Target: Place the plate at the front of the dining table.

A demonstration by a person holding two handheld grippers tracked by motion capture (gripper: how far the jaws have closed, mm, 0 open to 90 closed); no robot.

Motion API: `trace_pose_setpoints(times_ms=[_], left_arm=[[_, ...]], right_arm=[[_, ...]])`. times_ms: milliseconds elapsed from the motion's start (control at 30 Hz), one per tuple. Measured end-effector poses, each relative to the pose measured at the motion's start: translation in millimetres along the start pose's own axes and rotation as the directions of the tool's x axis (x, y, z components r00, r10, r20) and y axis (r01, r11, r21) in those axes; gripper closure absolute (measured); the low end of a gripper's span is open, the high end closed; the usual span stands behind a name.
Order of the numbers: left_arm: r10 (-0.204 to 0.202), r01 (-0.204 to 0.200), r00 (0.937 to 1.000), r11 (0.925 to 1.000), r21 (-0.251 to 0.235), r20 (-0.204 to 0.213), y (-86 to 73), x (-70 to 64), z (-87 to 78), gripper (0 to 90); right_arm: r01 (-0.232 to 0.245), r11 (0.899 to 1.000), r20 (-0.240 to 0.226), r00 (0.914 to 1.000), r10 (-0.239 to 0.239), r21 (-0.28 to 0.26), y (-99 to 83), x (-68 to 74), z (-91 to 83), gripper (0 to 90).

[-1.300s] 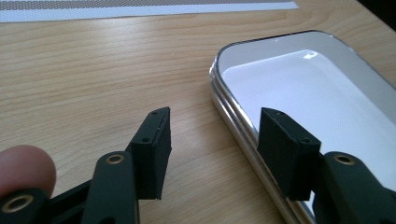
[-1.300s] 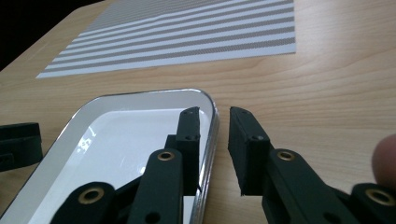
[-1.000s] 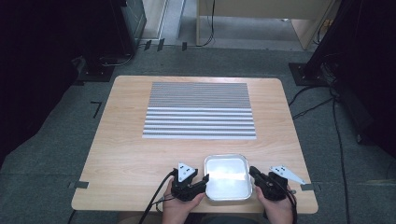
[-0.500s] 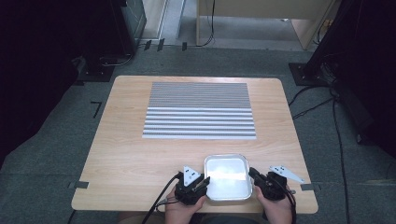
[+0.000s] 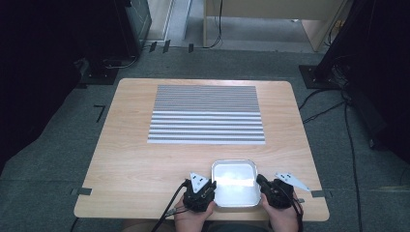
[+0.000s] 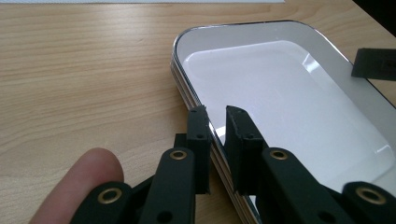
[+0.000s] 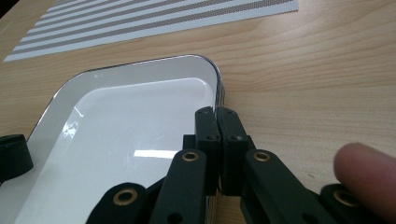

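A shallow white tray with a shiny metal rim lies near the table's front edge, between both grippers. My left gripper is at its left side. In the left gripper view the jaws straddle the tray rim, one outside and one inside, with a narrow gap still showing. My right gripper is at the tray's right side. Seen from the right gripper view, that gripper is pressed shut on the rim of the tray.
A grey-and-white striped mat lies flat across the middle and far part of the wooden table. Cables trail off the front edge from both grippers. Dark equipment and cables stand on the floor around the table.
My left gripper has slid a little to the right, onto the tray's left rim. The tray and my right gripper have stayed in place.
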State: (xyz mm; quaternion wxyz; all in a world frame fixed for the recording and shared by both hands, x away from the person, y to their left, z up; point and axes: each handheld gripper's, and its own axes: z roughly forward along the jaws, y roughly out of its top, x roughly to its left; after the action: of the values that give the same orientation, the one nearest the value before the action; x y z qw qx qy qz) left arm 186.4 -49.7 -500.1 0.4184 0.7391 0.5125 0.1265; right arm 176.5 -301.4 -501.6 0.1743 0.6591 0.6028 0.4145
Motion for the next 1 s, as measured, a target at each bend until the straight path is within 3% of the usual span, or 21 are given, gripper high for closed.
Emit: trace_pose_setpoints(times_ms=[300, 600, 733, 833, 1000], left_arm=[[-0.016, 0.014, 0.9992, 0.9990, -0.042, -0.038, -0.2, -3.7, 0.4, 85.8], [-0.028, 0.027, 0.9995, 0.9984, -0.050, -0.013, -0.5, -1.0, -0.6, 88.0], [-0.014, 0.012, 0.9996, 0.9977, -0.067, -0.027, -2.2, -3.7, -2.5, 87.2], [0.001, -0.005, 0.9992, 0.9958, -0.092, -0.040, -2.5, -6.8, -6.4, 85.4], [-0.004, 0.003, 0.9998, 0.9976, -0.069, -0.021, -3.0, -7.3, -2.4, 77.3]], right_arm=[[-0.082, 0.997, -0.034, 0.9961, 0.082, -0.003, 0.0, -5.3, -1.5, 90.0], [-0.091, 0.995, -0.051, 0.9947, 0.089, -0.034, 2.8, -5.4, -6.5, 90.0], [-0.100, 0.994, -0.057, 0.9936, 0.098, -0.044, 3.6, -5.8, -8.5, 90.0], [-0.100, 0.993, -0.053, 0.9939, 0.097, -0.059, 5.5, -7.0, -12.1, 90.0], [-0.093, 0.994, -0.045, 0.9948, 0.091, -0.055, 6.0, -11.4, -11.6, 90.0]])
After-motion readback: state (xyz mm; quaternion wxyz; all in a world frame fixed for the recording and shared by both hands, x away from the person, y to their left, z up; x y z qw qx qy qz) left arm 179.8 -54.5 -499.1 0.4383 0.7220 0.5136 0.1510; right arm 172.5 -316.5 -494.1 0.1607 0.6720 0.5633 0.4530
